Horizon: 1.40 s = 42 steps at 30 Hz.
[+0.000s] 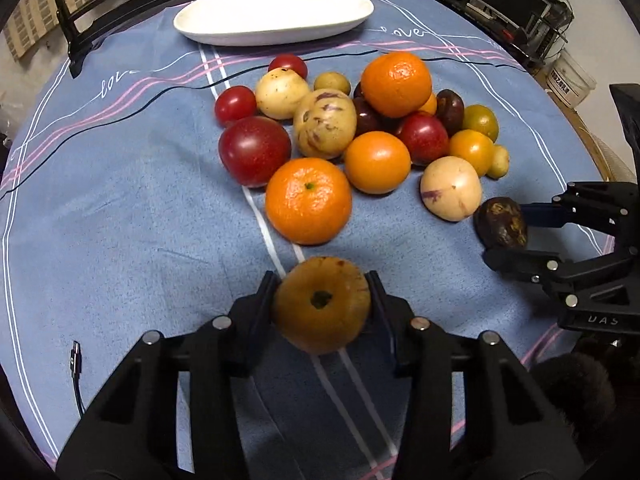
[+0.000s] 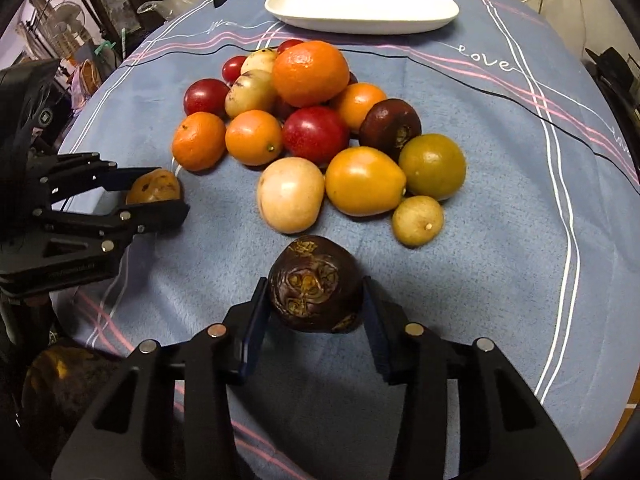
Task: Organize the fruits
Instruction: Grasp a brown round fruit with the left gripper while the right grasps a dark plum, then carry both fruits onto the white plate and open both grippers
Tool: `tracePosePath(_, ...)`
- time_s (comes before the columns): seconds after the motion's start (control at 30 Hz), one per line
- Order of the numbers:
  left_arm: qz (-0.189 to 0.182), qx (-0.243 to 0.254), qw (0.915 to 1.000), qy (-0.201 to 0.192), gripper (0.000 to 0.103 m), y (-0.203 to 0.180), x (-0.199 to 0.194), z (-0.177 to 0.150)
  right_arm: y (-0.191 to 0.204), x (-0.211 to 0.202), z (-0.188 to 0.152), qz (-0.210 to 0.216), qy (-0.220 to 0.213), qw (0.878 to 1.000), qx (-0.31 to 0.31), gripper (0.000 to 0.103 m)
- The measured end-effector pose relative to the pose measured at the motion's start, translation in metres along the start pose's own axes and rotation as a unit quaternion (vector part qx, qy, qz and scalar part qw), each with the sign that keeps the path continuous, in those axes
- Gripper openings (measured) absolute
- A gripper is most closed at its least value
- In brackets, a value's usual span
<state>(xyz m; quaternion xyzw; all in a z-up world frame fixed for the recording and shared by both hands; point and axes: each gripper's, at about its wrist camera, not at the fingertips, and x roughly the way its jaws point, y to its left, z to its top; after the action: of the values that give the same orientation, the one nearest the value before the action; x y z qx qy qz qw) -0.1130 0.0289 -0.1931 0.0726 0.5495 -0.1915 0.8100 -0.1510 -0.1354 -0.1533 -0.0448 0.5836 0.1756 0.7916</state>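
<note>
A pile of fruit [image 1: 352,128] lies mid-table: oranges, red plums, pale melons, small tomatoes; it also shows in the right wrist view [image 2: 320,132]. A white oval plate [image 1: 276,12] stands behind it, empty, also in the right wrist view [image 2: 362,4]. My left gripper [image 1: 322,300] is shut on a brown-yellow round fruit [image 1: 320,304], held in front of the pile; it appears at the left of the right wrist view [image 2: 154,200]. My right gripper [image 2: 316,296] is shut on a dark purple wrinkled fruit [image 2: 316,284], right of the pile in the left wrist view [image 1: 500,222].
A blue tablecloth [image 1: 120,200] with pink and white stripes covers the round table. A black cable with a USB plug [image 1: 76,364] lies at the left. A dark chair back [image 1: 120,0] stands behind the table. Shelves with electronics [image 1: 516,0] stand at the far right.
</note>
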Motion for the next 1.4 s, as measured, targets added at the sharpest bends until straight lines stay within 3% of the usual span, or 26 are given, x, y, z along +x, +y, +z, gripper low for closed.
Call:
tracePosePath(0.13, -0.005, -0.009, 0.9999, -0.002, 0.045, 0.001, -0.011, 0.002, -0.004, -0.006, 0.001, 0.009, -0.004, 1.0, 0.003, 0.045)
tracePosePath(0.33, -0.014, -0.039, 0.9982, -0.043, 0.045, 0.012, -0.041, 0.031, -0.02, -0.029, 0.024, 0.033, -0.025, 0.999, 0.017, 0.045)
tracePosePath(0.43, -0.018, -0.053, 0.9958, -0.073, 0.045, 0.019, -0.057, 0.058, -0.032, -0.051, 0.057, 0.04, -0.061, 0.997, 0.007, 0.045)
tracePosePath(0.63, 0.006, -0.064, 0.9903, -0.123, 0.045, 0.027, -0.064, 0.145, -0.053, -0.078, 0.145, 0.024, -0.131, 0.991, -0.025, 0.045)
tracePosePath(0.77, 0.034, -0.086, 0.9895, -0.111, 0.046, 0.045, -0.037, 0.201, -0.062, -0.063, 0.199, 0.016, -0.142, 0.989, -0.034, 0.045)
tracePosePath(0.9, 0.066, -0.101, 0.9901, -0.071, 0.046, 0.062, 0.008, 0.236, -0.078, -0.011, 0.247, 0.004, -0.109, 0.994, -0.016, 0.045)
tracePosePath(1.03, 0.074, -0.106, 0.9909, -0.038, 0.046, 0.073, 0.046, 0.255, -0.088, 0.032, 0.278, 0.006, -0.075, 0.997, -0.013, 0.045)
tracePosePath(1.1, 0.076, -0.108, 0.9909, -0.025, 0.051, 0.078, 0.059, 0.263, -0.088, 0.048, 0.288, -0.004, -0.059, 0.998, -0.019, 0.046)
tracePosePath(1.13, 0.082, -0.11, 0.9903, -0.023, 0.059, 0.082, 0.064, 0.263, -0.087, 0.056, 0.294, -0.018, -0.057, 0.998, -0.031, 0.048)
tracePosePath(1.23, 0.091, -0.135, 0.9865, -0.021, 0.074, 0.099, 0.07, 0.266, -0.094, 0.06, 0.299, -0.018, -0.067, 0.997, -0.036, 0.069)
tracePosePath(1.4, 0.079, -0.146, 0.9851, -0.045, 0.076, 0.109, 0.05, 0.256, -0.11, 0.04, 0.294, -0.003, -0.082, 0.996, -0.018, 0.069)
